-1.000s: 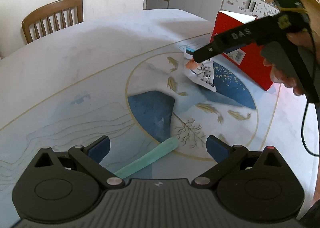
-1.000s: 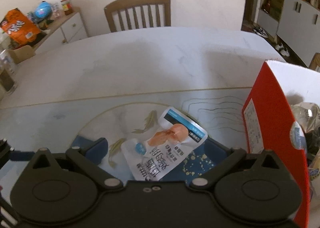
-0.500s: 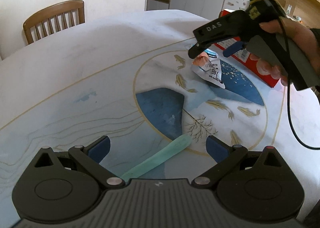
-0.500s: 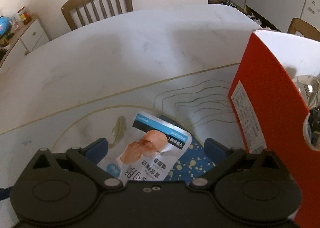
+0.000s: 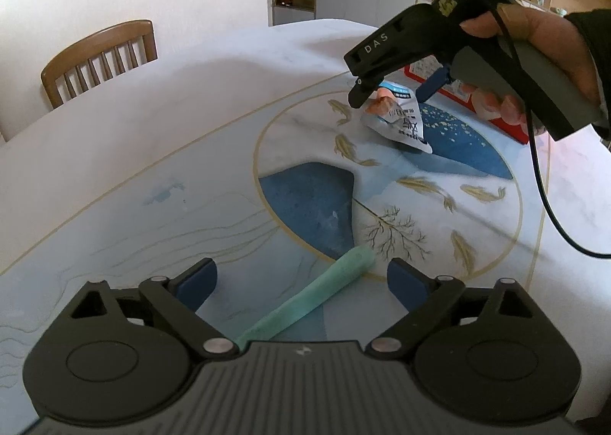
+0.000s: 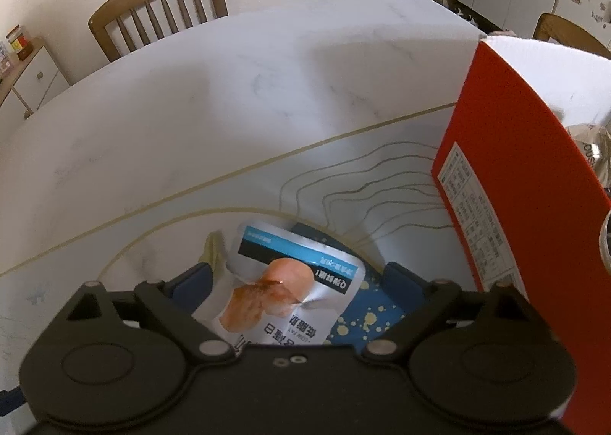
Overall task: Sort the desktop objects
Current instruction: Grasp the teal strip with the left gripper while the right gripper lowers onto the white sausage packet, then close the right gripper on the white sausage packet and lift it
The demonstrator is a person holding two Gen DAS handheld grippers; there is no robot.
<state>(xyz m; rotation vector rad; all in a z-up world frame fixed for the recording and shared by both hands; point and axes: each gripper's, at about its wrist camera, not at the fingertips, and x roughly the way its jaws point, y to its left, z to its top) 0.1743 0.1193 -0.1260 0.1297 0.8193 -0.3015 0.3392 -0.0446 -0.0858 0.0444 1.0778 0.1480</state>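
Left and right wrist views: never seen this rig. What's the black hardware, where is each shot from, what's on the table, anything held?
There is no robot arm. A person holds a trigger-handled two-finger gripper in each hand, and a fisheye camera on each one looks forward along its fingers. The black shape filling the bottom of each picture is that gripper's own body.

The left wrist view shows the left gripper open over a pale green stick that lies on the patterned table. Further off it shows the person's right hand pointing the other tool at a snack pouch.

The right wrist view is taken from that tool. The right gripper is open with the pouch between its blue pads, not yet pinched. A red box that already holds some packets stands to the right.

Nothing is held yet.
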